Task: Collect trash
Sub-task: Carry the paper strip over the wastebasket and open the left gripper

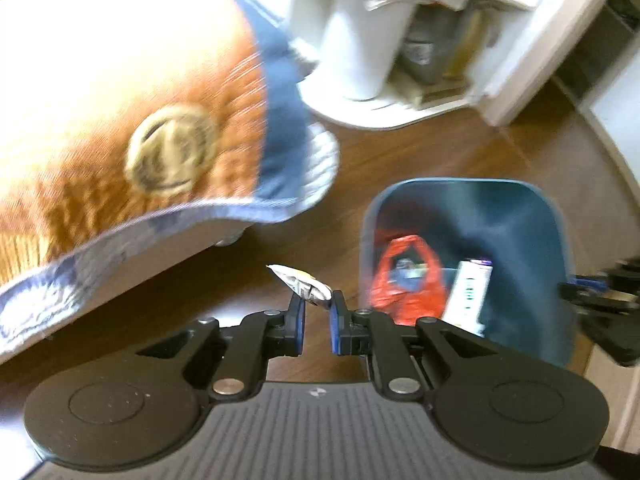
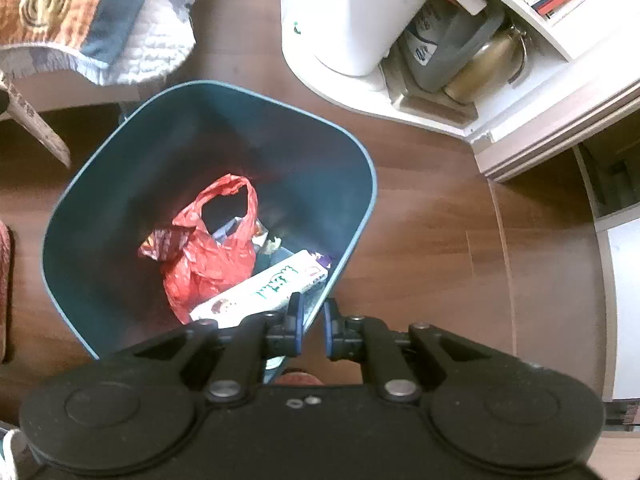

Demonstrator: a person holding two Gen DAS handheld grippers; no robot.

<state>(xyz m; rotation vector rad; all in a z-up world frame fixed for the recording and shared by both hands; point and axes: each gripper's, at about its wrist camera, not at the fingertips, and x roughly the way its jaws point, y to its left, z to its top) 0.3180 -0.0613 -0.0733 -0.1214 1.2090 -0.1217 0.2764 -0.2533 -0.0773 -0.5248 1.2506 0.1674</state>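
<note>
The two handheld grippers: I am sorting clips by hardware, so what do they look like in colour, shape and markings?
Both match. The left gripper and right gripper are matte black, with two short fingers faced in blue pads, driven by angled black link arms pinned with silver round bolts. Each has two large round black discs at its base. The left body is ribbed grey with a small white mark. No cables or sleeves show.
</note>
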